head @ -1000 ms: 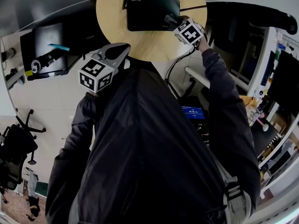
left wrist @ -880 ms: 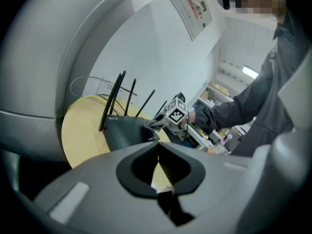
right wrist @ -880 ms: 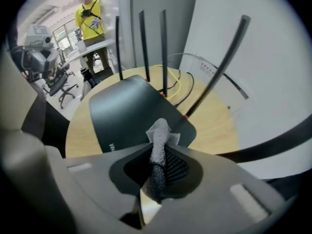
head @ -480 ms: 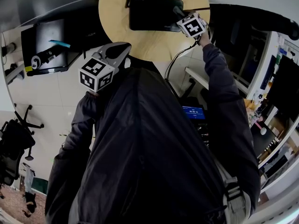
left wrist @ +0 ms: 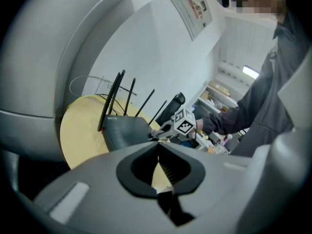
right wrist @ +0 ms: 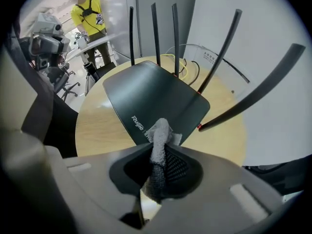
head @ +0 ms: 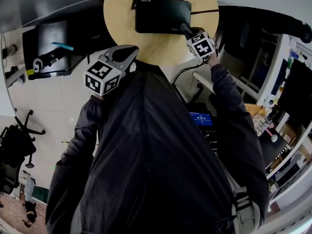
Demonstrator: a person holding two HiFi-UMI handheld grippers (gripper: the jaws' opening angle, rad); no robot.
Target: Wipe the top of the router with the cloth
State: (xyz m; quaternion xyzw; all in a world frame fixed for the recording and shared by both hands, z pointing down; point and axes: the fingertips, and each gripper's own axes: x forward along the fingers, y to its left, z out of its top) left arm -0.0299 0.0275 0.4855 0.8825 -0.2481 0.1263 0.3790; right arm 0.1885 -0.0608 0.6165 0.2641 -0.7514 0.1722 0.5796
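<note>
A black router [head: 161,16] with several upright antennas lies on a round wooden table [head: 122,28]. My right gripper [head: 186,31] is at the router's near right corner, shut on a grey cloth [right wrist: 158,140]. The cloth's tip pokes out past the jaws and hangs just over the router's [right wrist: 156,99] near edge by the white logo. My left gripper [head: 127,53] is held back at the table's near edge, away from the router. In the left gripper view its jaws [left wrist: 157,150] are shut with nothing between them, and the router [left wrist: 126,130] and right gripper [left wrist: 168,129] lie ahead.
Cables [right wrist: 187,65] lie on the table behind the router. A dark desk with a monitor [head: 51,43] stands to the left, and a black chair [head: 263,18] to the right. A person in a yellow shirt [right wrist: 90,16] stands far off among office chairs.
My right gripper with the cloth slid to the right across the router's top, then drew back to the near right corner. The left gripper stayed where it was.
</note>
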